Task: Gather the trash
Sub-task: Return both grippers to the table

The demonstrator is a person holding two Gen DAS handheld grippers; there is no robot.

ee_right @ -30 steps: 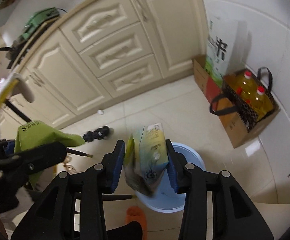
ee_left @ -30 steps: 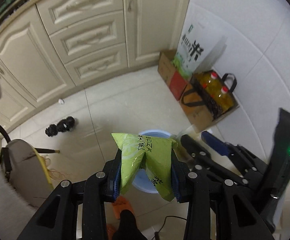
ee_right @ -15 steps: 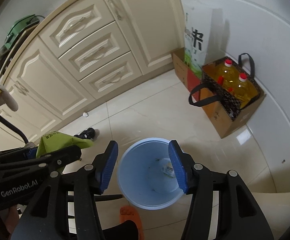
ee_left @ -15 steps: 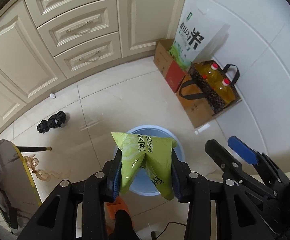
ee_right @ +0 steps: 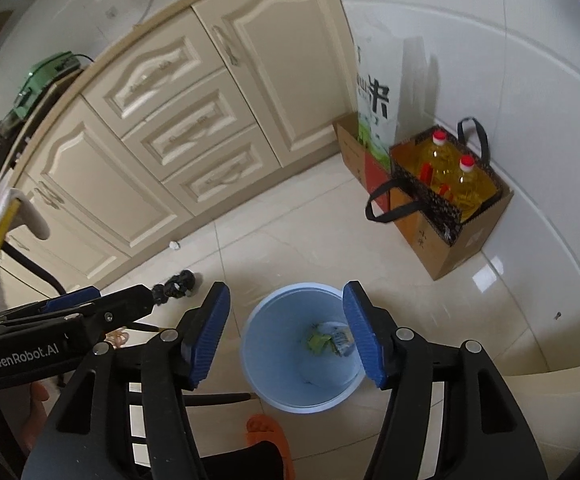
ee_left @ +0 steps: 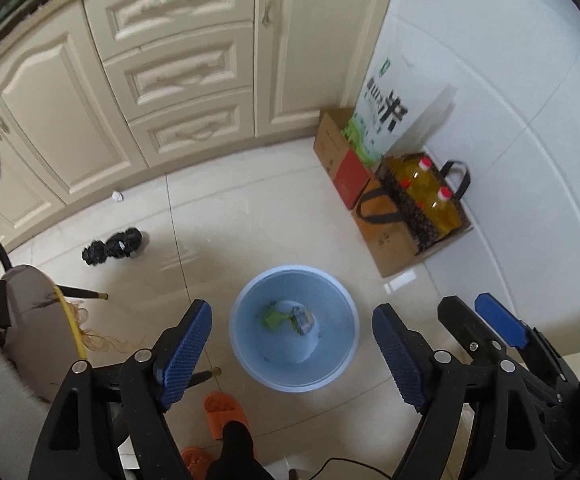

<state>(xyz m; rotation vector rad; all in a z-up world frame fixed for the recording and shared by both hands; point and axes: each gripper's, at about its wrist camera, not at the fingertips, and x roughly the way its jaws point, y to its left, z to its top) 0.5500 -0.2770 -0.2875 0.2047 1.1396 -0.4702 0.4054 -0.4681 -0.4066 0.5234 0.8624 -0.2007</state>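
A light blue bin [ee_left: 293,376] stands on the tiled floor below both grippers; it also shows in the right wrist view [ee_right: 266,364]. A green snack bag [ee_left: 272,317] and a second wrapper [ee_left: 303,319] lie at its bottom, seen too in the right wrist view [ee_right: 317,340] [ee_right: 341,342]. My left gripper [ee_left: 291,354] is open and empty above the bin. My right gripper [ee_right: 286,334] is open and empty above the bin; it also shows at the right of the left wrist view [ee_left: 489,320].
Cream cabinets [ee_left: 178,80] line the back. Cardboard boxes with oil bottles [ee_left: 429,200] and a rice bag [ee_left: 385,116] stand by the right wall. A black crumpled object [ee_left: 112,245] and a small white scrap [ee_left: 118,197] lie on the floor. Orange slippers [ee_left: 226,416] are below.
My left gripper opened and the green snack bag dropped into the bin. My right gripper let go of its wrapper earlier and stays open.
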